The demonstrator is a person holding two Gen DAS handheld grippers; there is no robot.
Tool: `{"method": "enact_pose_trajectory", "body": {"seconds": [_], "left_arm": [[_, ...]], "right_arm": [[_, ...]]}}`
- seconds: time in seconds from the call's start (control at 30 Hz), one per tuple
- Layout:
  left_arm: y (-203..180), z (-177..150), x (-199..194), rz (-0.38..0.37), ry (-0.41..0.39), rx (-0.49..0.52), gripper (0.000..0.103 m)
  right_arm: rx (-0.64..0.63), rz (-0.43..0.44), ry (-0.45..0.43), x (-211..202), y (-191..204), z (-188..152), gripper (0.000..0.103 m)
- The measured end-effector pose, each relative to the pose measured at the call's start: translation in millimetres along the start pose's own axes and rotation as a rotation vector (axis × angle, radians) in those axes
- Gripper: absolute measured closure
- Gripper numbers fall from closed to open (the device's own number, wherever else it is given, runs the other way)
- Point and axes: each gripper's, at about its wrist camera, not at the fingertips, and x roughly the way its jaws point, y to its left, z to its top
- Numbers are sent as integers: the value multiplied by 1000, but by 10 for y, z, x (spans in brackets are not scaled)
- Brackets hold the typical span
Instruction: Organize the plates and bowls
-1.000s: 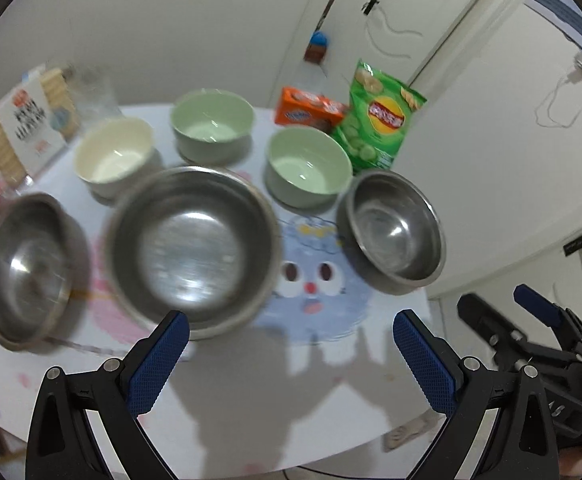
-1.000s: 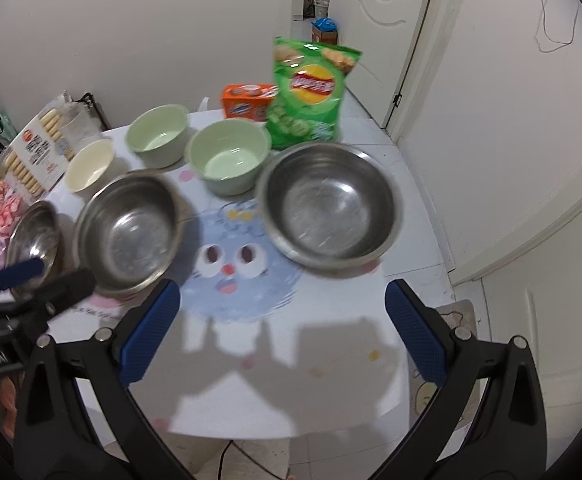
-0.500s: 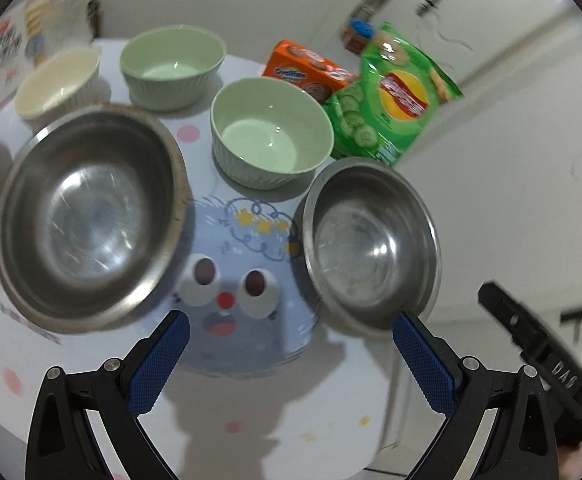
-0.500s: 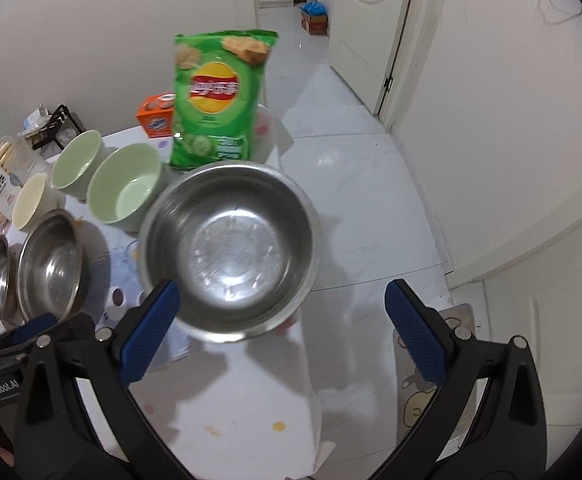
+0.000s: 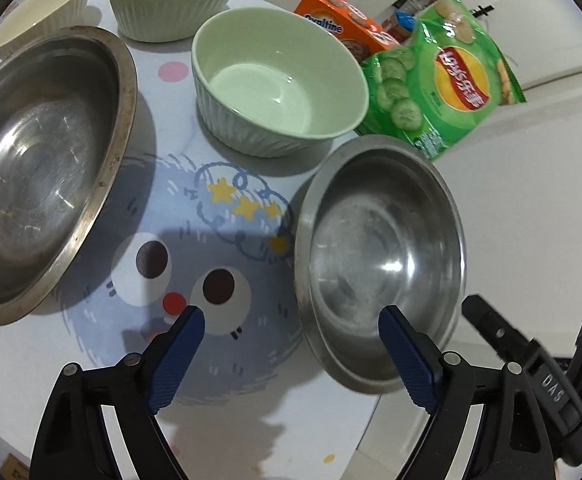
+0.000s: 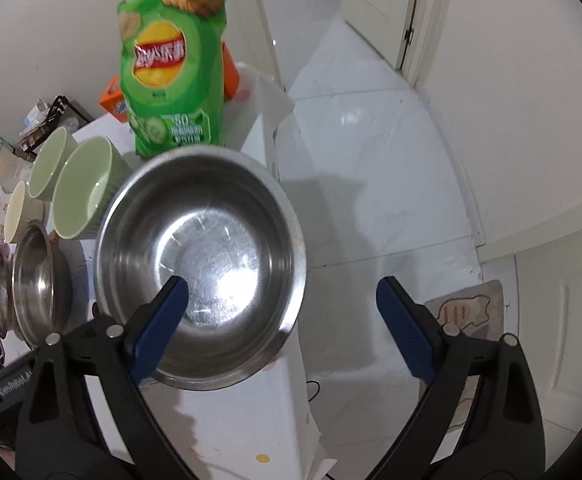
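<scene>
Closer now than a second ago, both grippers crowd the steel bowl (image 5: 379, 256) at the table's right edge. Left gripper (image 5: 291, 344) hangs wide open and empty, its right finger (image 5: 407, 364) in front of the bowl's near rim and its left over the cartoon mat (image 5: 195, 248). Right gripper (image 6: 279, 320) is likewise spread and holding nothing, one finger (image 6: 159, 328) across the bowl's near rim, the other over the floor. A green ribbed bowl (image 5: 279, 80) stands just behind the steel bowl, the chip bag (image 5: 443, 80) and orange box (image 5: 343, 28) behind that. A larger steel bowl (image 5: 39, 168) sits left of the mat.
</scene>
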Motion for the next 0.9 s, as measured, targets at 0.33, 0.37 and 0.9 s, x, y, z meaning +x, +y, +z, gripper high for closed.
{"method": "enact_pose_trajectory", "body": {"seconds": [0.33,0.37,0.9], "left_arm": [[13,140,287,1,30,-17,36],[7,141,301,0,30,-15,36],[-90,321,571,10,63,26,79]], "right_arm": [[10,42,86,268,-69,59,36],[8,45,96,287,-70,65,40],[22,21,141,410,-121,157,82]]}}
